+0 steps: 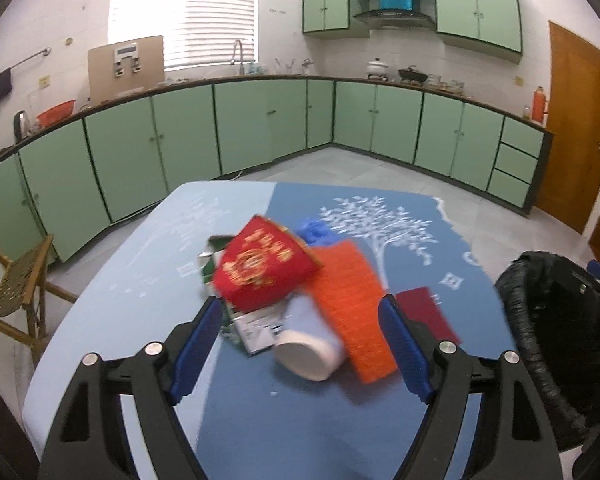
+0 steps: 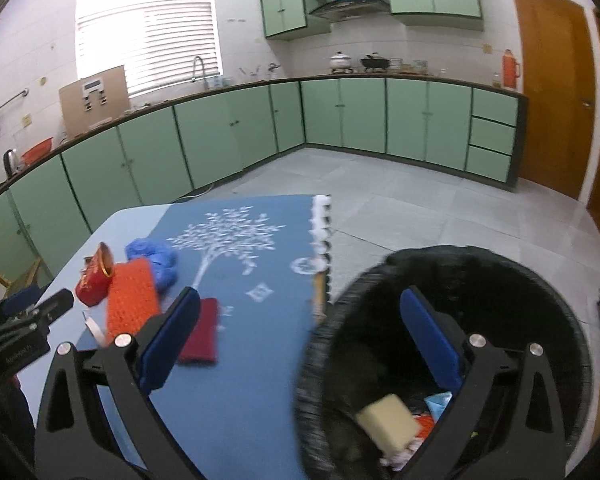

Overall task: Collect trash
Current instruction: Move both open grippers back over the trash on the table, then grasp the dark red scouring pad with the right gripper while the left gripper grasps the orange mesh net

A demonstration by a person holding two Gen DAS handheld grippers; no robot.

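A pile of trash lies on the blue tablecloth (image 1: 260,420): a red cup with gold print (image 1: 266,268), an orange ribbed pad (image 1: 352,312), a white tape roll (image 1: 308,356), a printed carton (image 1: 252,328), a blue crumpled bag (image 1: 314,230) and a dark red flat piece (image 1: 428,312). My left gripper (image 1: 300,304) hovers open just before the pile, touching nothing. My right gripper (image 2: 300,294) is wide open and empty, one finger over the table and the other over the black-lined bin (image 2: 420,256). A beige block (image 2: 388,420) lies in the bin among other scraps.
The bin (image 1: 516,320) stands off the table's right edge. A wooden folding chair (image 1: 16,280) is left of the table. Green cabinets (image 1: 260,128) line the walls beyond grey floor tiles, and a wooden door (image 2: 552,92) is at far right. The left gripper (image 2: 40,312) shows at the right view's left edge.
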